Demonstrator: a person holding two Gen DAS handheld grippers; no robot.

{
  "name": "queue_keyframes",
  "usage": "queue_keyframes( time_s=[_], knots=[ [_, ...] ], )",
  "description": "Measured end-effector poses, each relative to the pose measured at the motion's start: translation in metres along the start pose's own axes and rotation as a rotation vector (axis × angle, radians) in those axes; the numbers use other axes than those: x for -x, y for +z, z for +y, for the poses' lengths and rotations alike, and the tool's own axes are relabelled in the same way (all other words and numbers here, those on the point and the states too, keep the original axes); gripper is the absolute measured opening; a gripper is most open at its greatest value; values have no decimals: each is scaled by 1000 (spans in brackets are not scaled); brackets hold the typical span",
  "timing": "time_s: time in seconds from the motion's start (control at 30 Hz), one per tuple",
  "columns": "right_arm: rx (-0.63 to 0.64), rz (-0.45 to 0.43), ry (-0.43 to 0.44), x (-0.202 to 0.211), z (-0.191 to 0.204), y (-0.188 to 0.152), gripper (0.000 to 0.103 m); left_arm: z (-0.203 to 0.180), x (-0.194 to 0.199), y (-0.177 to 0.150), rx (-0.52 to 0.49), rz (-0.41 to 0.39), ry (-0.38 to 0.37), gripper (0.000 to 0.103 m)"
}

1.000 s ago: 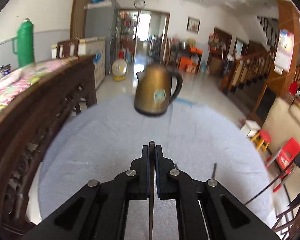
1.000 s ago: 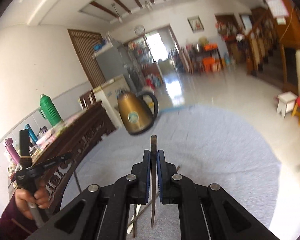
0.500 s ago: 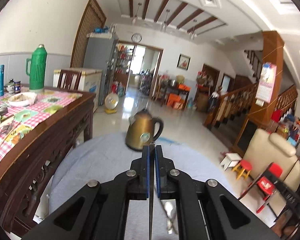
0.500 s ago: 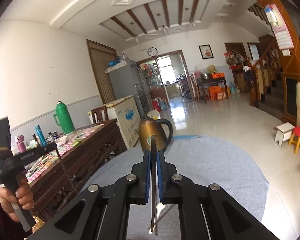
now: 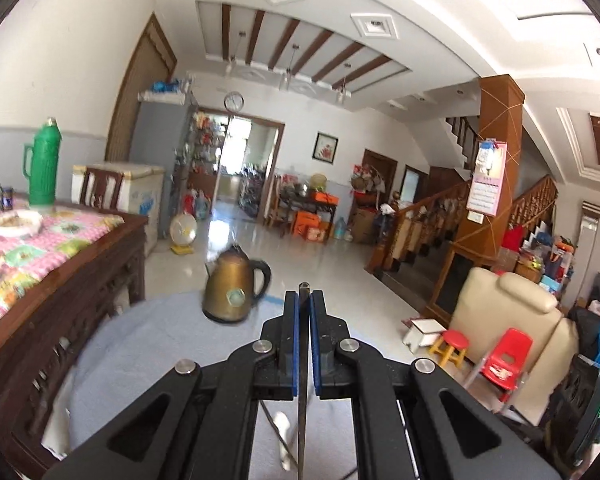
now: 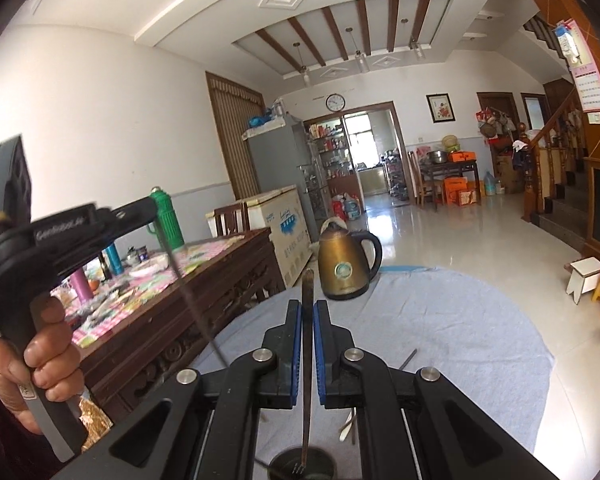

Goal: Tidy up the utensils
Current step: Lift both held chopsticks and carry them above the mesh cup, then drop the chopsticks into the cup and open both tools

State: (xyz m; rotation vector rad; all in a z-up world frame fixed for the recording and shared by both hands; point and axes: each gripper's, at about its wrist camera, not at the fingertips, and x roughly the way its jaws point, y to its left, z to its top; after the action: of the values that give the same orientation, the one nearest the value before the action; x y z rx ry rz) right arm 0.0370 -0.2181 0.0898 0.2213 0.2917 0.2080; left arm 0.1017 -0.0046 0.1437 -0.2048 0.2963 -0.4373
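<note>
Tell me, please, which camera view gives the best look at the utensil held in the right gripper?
The right wrist view: the right gripper is shut on the fork, whose tines hang over a round dark container at the bottom edge. The left wrist view does not show that fork; it shows only the left gripper shut on another thin utensil.

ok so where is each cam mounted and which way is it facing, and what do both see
Left wrist: on the left gripper, looking along its shut fingers, which pinch a thin utensil, over the grey cloth to the kettle; no hand shows.
Right wrist: on the right gripper, shut on a fork above a metal holder; the left hand shows.
Shared: kettle, cloth, green thermos, wall clock.
</note>
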Motion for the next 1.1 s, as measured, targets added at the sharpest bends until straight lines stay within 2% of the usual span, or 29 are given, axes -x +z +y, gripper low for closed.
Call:
queue_keyframes(
  time_s=[0.13, 0.47, 0.63, 0.87, 1.0, 1.1],
  knots=[
    [22, 13, -28, -2, 2, -15, 7, -7, -2, -16, 27, 25, -8, 5],
    [-19, 31, -64, 1, -12, -35, 7, -23, -18, -66, 1, 96, 108, 5],
    [-55, 62, -71, -1, -22, -44, 7, -23, -29, -82, 16, 139, 127, 5],
    [-97, 105, -88, -11, -32, -57, 7, -25, -42, -98, 9, 210, 129, 5],
    [-119, 143, -96, -19, -36, -61, 8, -25, -46, -105, 10, 265, 98, 5],
    [-183, 173, -50, -26, -45, -59, 12, -28, -44, -104, 8, 303, 81, 6]
  ],
)
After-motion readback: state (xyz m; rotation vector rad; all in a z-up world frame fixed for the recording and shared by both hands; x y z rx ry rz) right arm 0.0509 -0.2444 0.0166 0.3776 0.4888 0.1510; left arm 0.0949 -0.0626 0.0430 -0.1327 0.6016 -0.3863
